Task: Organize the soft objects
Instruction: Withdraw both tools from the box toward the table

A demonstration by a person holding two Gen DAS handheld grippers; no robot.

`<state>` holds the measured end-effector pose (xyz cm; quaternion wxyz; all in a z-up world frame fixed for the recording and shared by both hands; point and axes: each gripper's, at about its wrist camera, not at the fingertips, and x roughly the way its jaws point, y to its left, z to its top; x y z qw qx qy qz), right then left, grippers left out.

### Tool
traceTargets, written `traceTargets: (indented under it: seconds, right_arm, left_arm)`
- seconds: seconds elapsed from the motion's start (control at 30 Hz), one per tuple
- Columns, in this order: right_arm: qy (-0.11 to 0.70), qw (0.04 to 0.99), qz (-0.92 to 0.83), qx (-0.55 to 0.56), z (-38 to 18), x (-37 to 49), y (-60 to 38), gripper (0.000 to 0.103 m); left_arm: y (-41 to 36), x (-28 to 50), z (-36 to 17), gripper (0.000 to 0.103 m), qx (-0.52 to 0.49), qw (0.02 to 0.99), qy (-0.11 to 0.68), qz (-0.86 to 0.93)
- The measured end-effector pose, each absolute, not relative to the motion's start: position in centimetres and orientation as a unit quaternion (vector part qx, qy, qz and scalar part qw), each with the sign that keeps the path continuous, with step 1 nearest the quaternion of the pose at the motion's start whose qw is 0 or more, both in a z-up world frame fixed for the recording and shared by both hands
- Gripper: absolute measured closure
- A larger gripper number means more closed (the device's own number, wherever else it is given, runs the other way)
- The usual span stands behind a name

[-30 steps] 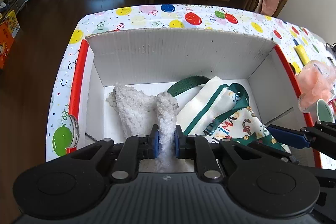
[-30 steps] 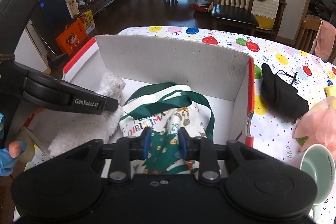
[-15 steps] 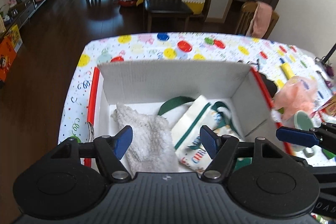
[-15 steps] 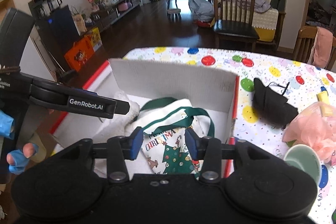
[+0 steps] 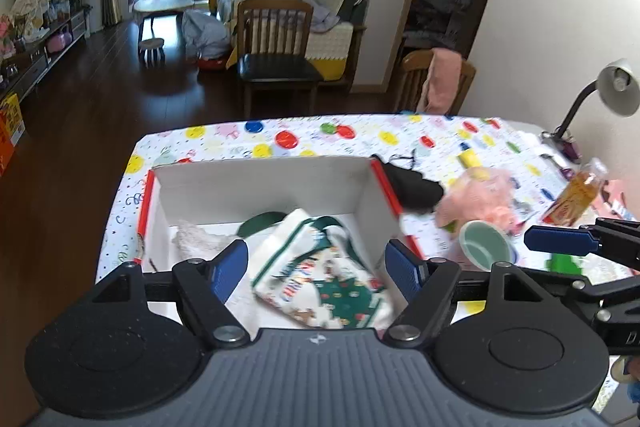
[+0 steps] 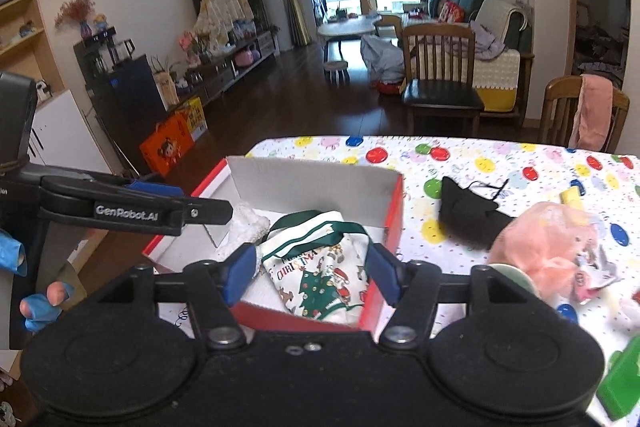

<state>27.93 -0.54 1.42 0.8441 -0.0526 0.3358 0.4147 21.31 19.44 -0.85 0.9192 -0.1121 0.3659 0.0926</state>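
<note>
A white cardboard box (image 5: pixel 260 183) with red edges stands on the balloon-print table; it also shows in the right wrist view (image 6: pixel 312 187). In it lie a white fluffy cloth (image 5: pixel 196 237) and a Christmas-print bag with green straps (image 5: pixel 320 279), also seen in the right wrist view (image 6: pixel 320 271). My left gripper (image 5: pixel 316 269) is open and empty above the box's near side. My right gripper (image 6: pixel 310 273) is open and empty above the box. A black cloth (image 6: pixel 468 217) and a pink mesh puff (image 6: pixel 544 247) lie on the table right of the box.
A green cup (image 5: pixel 486 247) stands by the pink puff. A bottle with a yellow label (image 5: pixel 576 193) and a desk lamp (image 5: pixel 616 91) are at the far right. A yellow object (image 5: pixel 466 157) lies behind the puff. Chairs (image 5: pixel 276 59) stand beyond the table.
Both grippers have opened, letting go of the fluffy cloth and the Christmas bag in the box, and have drawn back and up from the box.
</note>
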Motion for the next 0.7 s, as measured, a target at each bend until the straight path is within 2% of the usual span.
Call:
traceTargets:
  seconds: [0.07,0.17,0.3,0.57,0.7]
  right_arm:
    - [0.329,0.847,0.415,-0.05,1.9,27.6,-2.1,0.038]
    - [0.321,0.85,0.415,-0.042,2.4,27.2,-4.7,0.03]
    - [0.318,0.855,0.408,-0.037,2.6,27.1,-8.1,0.022]
    - [0.316,0.869,0.381,-0.029,1.4,27.5,-14.6,0.013]
    - [0.317,0.877,0.361,-0.028,0.2,27.9,-17.6,0.009]
  left_arm:
    - [18.3,20.5,-0.3,0.028,-0.113,0.923,0.356,0.089]
    - [16.6,19.6,0.2,0.027,-0.119,0.926,0.348,0.081]
    - [14.1,18.4,0.4,0.019,-0.117,0.93,0.34,0.074]
    - [9.9,16.9,0.1,0.015,-0.124,0.937,0.322,0.045]
    - [7.8,16.7,-0.5,0.002,-0.141,0.938,0.316,0.019]
